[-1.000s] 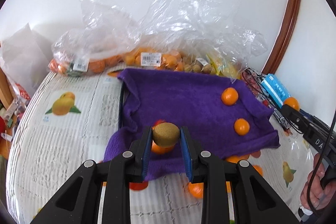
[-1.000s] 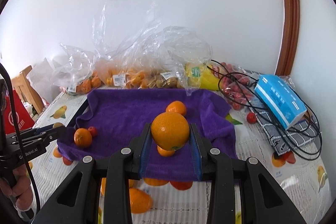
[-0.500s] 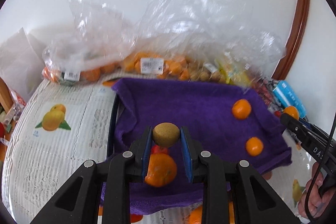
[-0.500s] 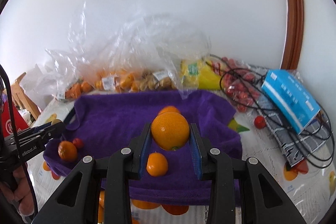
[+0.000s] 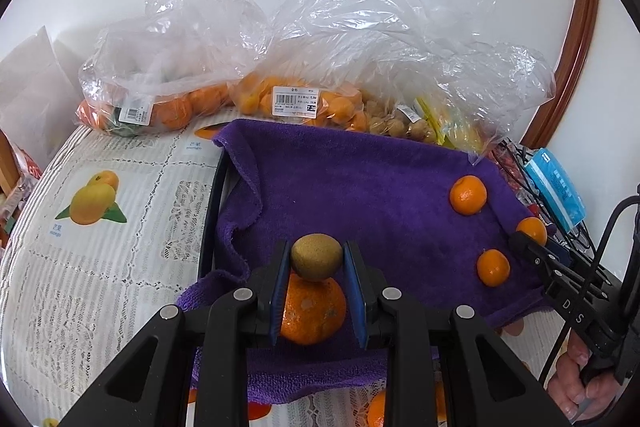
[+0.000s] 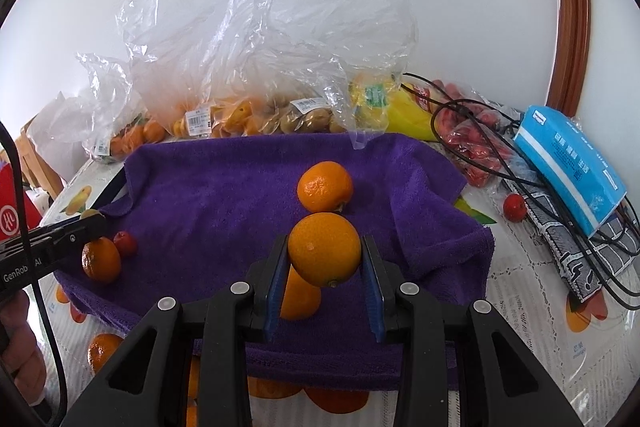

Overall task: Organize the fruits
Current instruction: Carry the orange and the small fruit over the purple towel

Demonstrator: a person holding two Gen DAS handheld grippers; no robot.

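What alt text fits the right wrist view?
The right gripper is shut on an orange, held above a purple towel with another orange lying just beyond it. At the left edge the left gripper reaches in over a smaller orange and a small red fruit. Bags of fruit line the wall behind, and a blue box sits to the right.

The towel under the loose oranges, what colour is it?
Purple towel, clearest in the right wrist view.

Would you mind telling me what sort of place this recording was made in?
Probably a home dining table after a grocery trip: a fruit-print tablecloth, store-labelled plastic bags of oranges along the wall, a purple towel spread out for the fruit, and a blue tissue pack.
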